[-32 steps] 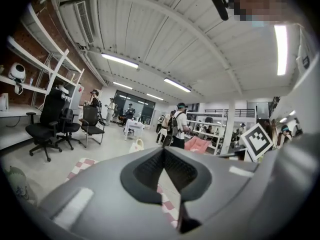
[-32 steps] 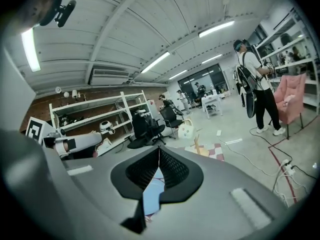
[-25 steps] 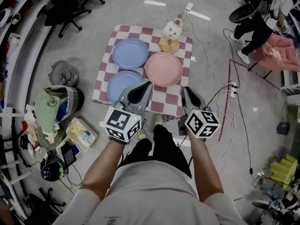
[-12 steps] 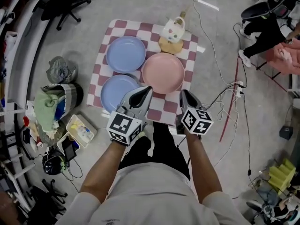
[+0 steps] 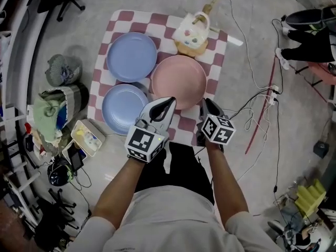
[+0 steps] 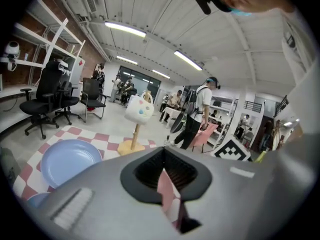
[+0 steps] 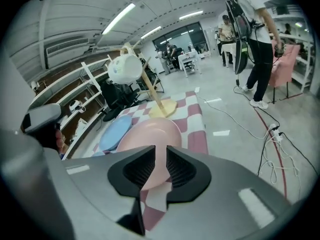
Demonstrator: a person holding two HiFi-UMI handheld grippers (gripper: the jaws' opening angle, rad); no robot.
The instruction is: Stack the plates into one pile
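Pink plate (image 5: 178, 81) on checked cloth (image 5: 126, 19), far blue plate (image 5: 131, 56), near blue plate (image 5: 124, 108), left gripper (image 5: 169, 102) jaws together, right gripper (image 5: 205, 104) jaws slightly apart, empty.

Stands with both bare forearms stretched forward and down from the torso, nearly parallel. Holds the left gripper (image 5: 169, 100) out ahead of the left forearm (image 5: 119, 189), nose angled forward and a little to the right, its marker cube (image 5: 143, 142) over the hand. Keeps its jaws together at the tips, clamped on nothing. Holds the right gripper (image 5: 203, 102) just beside it off the right forearm (image 5: 227, 181), pointing forward, its own cube (image 5: 216, 129) tilted. Leaves those jaws a narrow slit apart, gripping nothing.
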